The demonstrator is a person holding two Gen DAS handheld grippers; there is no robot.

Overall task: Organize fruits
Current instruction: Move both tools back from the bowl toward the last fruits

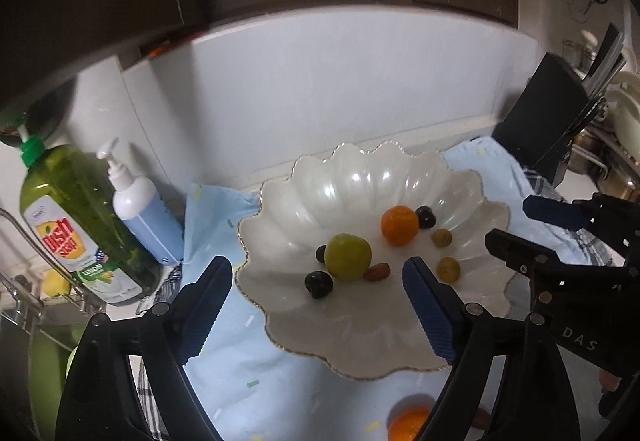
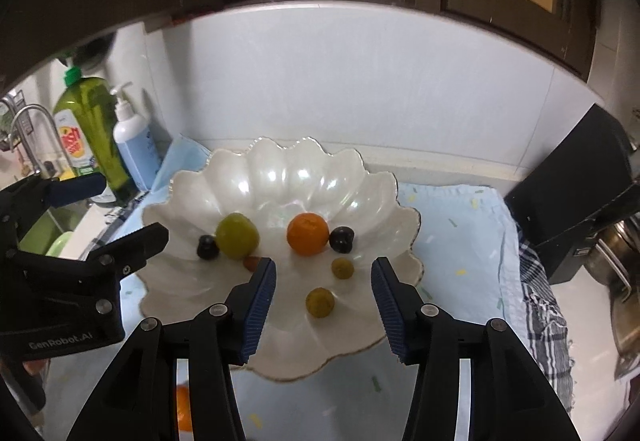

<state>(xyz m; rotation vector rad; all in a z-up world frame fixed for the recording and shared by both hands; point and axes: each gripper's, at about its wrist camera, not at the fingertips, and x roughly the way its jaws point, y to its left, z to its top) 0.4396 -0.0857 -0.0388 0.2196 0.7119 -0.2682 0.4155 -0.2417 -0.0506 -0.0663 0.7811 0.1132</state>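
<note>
Green dish-soap bottle [image 1: 76, 225] and white pump bottle [image 1: 140, 213] at left, black box [image 2: 580, 193] at right.

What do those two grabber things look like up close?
Both are black plastic frames with silver round bolts. Each finger ends in a dark blue ribbed pad. The left gripper has "GenRobot.AI" in pale letters on its body, seen from the right camera. The right gripper shows the letters "DAS" on its side.

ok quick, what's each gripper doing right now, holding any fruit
left gripper: open, holding nothing, above the scalloped bowl.
right gripper: open, holding nothing.
</note>
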